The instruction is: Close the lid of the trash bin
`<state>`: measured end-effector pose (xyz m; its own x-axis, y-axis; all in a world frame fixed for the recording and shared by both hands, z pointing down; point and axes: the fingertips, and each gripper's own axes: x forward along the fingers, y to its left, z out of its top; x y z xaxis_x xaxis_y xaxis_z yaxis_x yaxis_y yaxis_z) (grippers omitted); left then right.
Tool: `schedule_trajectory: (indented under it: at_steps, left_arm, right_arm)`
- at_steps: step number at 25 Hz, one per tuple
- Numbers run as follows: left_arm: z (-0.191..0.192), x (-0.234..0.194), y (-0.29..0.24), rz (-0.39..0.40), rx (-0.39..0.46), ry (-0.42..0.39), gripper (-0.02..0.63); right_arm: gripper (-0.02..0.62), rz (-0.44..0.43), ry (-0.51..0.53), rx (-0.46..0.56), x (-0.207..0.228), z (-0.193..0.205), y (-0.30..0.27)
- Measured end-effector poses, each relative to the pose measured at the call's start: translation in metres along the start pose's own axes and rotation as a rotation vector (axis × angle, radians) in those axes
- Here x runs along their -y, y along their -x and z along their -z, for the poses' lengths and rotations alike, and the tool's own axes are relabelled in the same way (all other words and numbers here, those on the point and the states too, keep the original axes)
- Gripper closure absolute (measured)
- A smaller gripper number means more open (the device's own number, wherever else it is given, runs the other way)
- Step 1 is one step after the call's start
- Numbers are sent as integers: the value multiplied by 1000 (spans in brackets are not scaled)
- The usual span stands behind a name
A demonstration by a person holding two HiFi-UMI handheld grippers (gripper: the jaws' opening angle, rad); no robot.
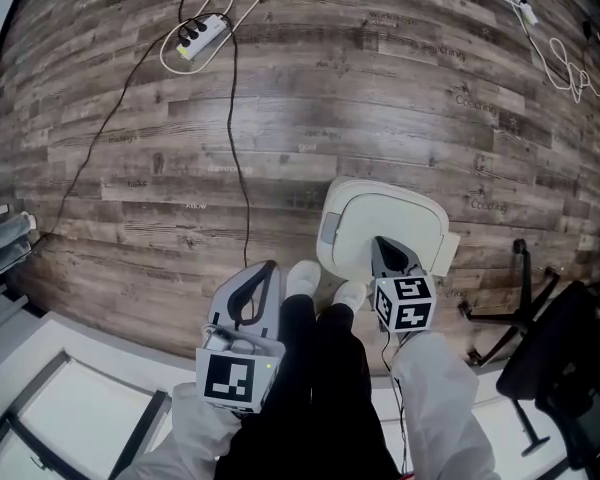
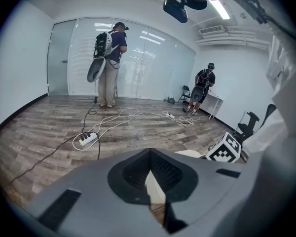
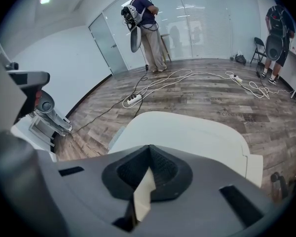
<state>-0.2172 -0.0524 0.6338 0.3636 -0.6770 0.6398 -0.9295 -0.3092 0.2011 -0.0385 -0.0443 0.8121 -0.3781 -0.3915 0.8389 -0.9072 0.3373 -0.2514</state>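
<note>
Bin lid (image 1: 380, 218) down; R hand-held gripper (image 1: 382, 243) over it, L hand-held gripper (image 1: 268, 268) alongside, both w/ jaws pressed together, empty.

trash bin lid (image 1: 385, 218) smooth matt cream plastic; floor (image 1: 380, 88) wood-look planks w/ slight sheen.

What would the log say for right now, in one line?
lid: looks down | right gripper: shut, above lid | left gripper: shut, empty, away from lid
</note>
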Motion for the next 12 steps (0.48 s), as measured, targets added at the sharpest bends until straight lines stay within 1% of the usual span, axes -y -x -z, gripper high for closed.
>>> schedule_trajectory:
  at_steps: [6,12]
  left_arm:
    - [3,-7,0,-8,-8,8,601]
    - [3,-7,-2,-5,-12,4,601]
  right_arm:
    - [572,4,-6,0,1,1,-5]
    - [572,13,22,-5,0,1,-7]
